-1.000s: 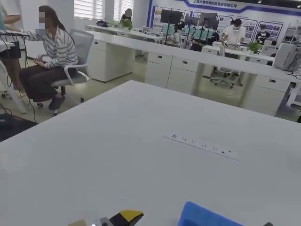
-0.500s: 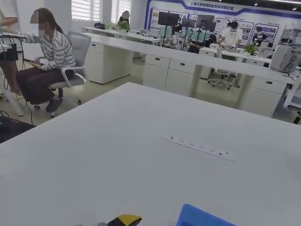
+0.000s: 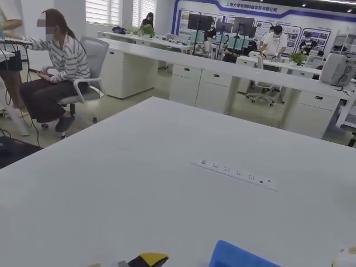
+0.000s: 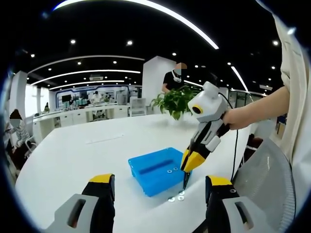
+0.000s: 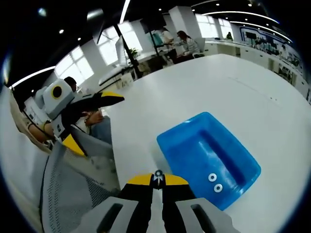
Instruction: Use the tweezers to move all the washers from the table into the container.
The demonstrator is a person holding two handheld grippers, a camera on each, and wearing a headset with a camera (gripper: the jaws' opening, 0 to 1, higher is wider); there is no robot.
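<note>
Washers [image 4: 176, 198]: small flat silver rings, a few loose in a cluster on the table [image 4: 73, 155]; two further washers [image 5: 212, 177] lie inside the blue container [image 4: 146, 178].
Left claw [image 4: 160, 187]: yellow-tipped jaws spread wide, holding nothing; container ahead between the jaws, loose washers lower, nearer its right jaw.
Right claw [image 4: 190, 165]: jaws closed on the tweezers [image 4: 186, 180], whose tip points down just above the loose washers; contact cannot be told. In the right gripper view the container sits ahead and right of this claw.
Surface: plain white table with an inset socket strip [image 3: 236, 173].
Room: open office, rows of white desks, potted plant [image 4: 175, 102] behind the right claw, seated person [image 3: 69, 61] well off to the left claw's left.
</note>
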